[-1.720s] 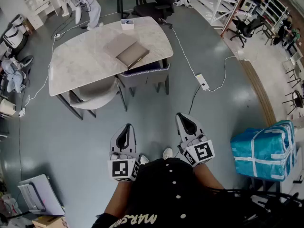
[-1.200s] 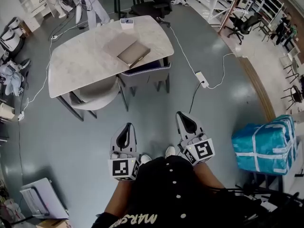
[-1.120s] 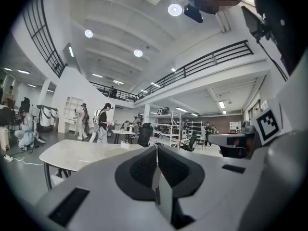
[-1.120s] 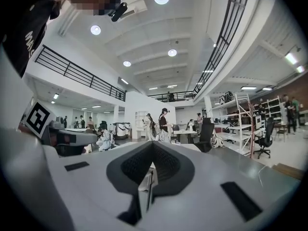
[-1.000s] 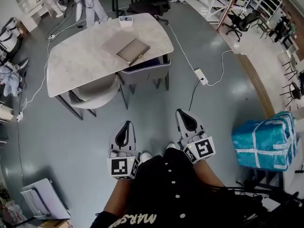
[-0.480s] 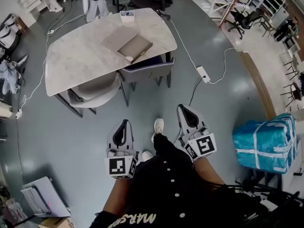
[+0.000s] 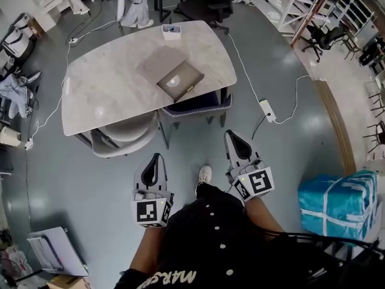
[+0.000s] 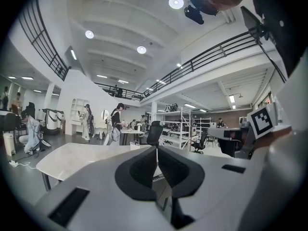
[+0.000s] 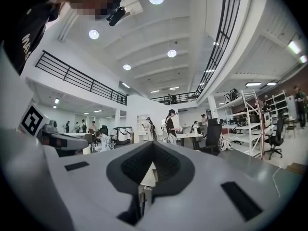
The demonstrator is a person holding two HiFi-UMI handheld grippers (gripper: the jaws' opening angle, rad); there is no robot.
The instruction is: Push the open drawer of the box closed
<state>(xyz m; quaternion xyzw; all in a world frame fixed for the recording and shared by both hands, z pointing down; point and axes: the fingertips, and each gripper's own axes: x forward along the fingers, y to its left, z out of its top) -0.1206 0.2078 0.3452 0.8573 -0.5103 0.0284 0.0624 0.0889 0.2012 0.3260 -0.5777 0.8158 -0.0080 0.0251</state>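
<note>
A flat grey-brown box (image 7: 157,62) lies on the pale marble table (image 7: 102,89), with its drawer (image 7: 181,82) pulled out toward the table's near edge. I am standing on the floor well short of the table. Both grippers are held low in front of the person's body, pointing toward the table and far from the box. The left gripper (image 7: 155,158) has its jaws together with nothing between them, as the left gripper view (image 8: 157,151) also shows. The right gripper (image 7: 232,135) is likewise shut and empty (image 9: 153,145).
Two chairs are tucked under the table's near side: a grey one (image 7: 123,136) and a blue-edged one (image 7: 195,104). A small white box (image 7: 171,31) sits at the table's far edge. A power strip (image 7: 266,108) with cable lies on the floor, and a blue bundle (image 7: 334,200) is at the right.
The person has stepped toward the table, which now sits lower and nearer in the head view. Both grippers came along, still shut. A white shoe shows between them.
</note>
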